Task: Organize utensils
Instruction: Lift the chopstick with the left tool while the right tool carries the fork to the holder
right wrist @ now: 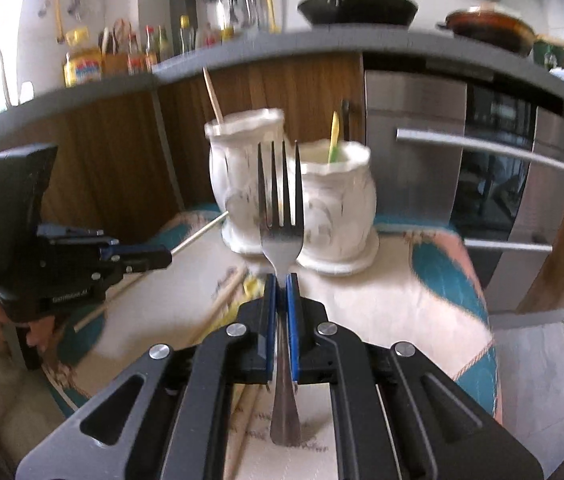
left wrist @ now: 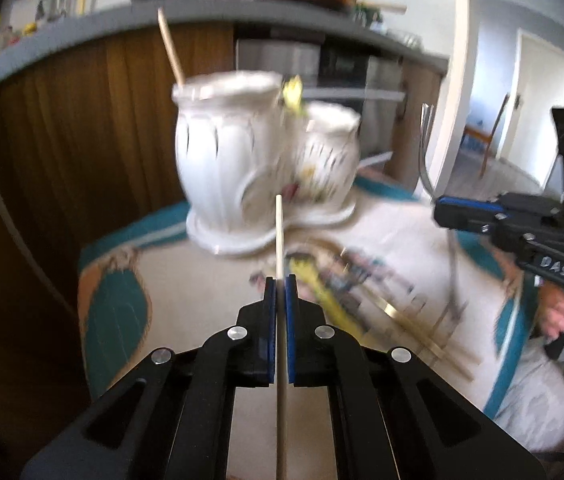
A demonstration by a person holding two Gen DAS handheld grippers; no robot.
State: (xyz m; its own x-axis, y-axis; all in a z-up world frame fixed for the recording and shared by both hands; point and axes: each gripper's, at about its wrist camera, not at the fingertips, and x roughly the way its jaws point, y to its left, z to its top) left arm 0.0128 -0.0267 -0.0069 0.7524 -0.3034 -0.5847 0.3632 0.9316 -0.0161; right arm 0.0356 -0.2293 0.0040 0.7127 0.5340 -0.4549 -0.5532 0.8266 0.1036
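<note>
My right claw [right wrist: 280, 280] is clamped on the fork [right wrist: 280, 208] — tines up, long axis along my fingers. Left claw [left wrist: 280, 282] pinches a chopstick [left wrist: 279, 236]. The holder [right wrist: 289, 192] sits dead ahead, its smaller pot [right wrist: 337, 196] nearer my right.

Both my wrist views are daylit, fairly bright, no harsh shadows. Right view: blown-out glare in the top-left corner, window light likely from there. Left view: brightest at the right, by the white doorway [left wrist: 537, 92]; the left side with the wood cabinet front [left wrist: 82, 128] sits dim. Heavy motion blur in the left view smears the white ceramic holder [left wrist: 238, 160] and the tablecloth [left wrist: 381, 240]. My own gripper bodies stay sharp. The fork [right wrist: 280, 200] reads crisp, its background soft. Strong fisheye bending of the counter edge [right wrist: 242, 56], black vignette in the corners.
</note>
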